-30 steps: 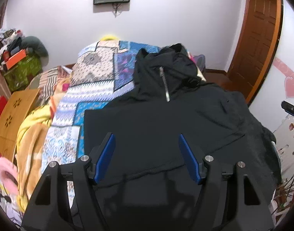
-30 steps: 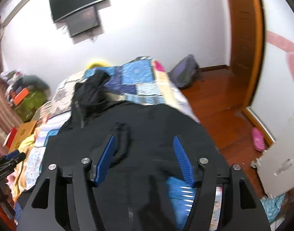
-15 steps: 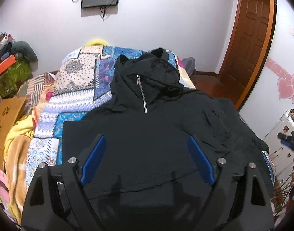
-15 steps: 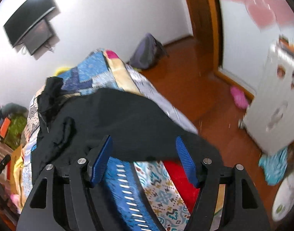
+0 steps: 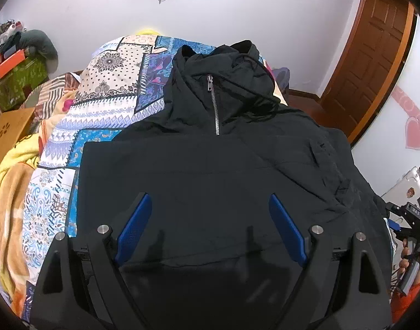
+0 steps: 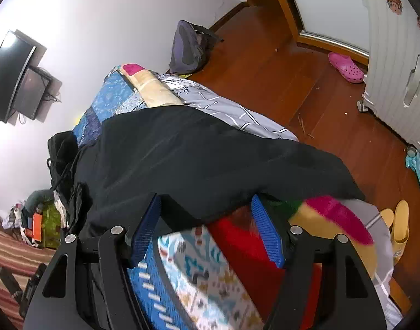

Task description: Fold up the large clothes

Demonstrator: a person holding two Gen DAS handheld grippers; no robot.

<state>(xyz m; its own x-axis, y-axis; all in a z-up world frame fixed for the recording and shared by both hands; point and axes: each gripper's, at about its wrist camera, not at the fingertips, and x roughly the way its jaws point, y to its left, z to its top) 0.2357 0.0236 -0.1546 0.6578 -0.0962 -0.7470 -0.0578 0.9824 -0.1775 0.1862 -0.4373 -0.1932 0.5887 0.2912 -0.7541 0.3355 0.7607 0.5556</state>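
A black hooded jacket with a short zipper lies front up on the patchwork bedspread, hood toward the far wall. My left gripper hovers open and wide over the jacket's lower front, nothing between its blue pads. In the right wrist view the jacket's side drapes toward the bed's right edge. My right gripper is open there, the cloth's edge lying between its fingertips with no pad pressing on it. The right gripper also shows at the far right of the left wrist view, held by a hand.
A white suitcase, a pink clog, yellow slippers and a backpack sit on the wooden floor right of the bed. A wooden door stands at the right. Boxes and clutter fill the left corner.
The left gripper's jaws have spread wider and it has come closer over the jacket. The right gripper has rolled and sunk from above the jacket to its edge at the bed's right side.
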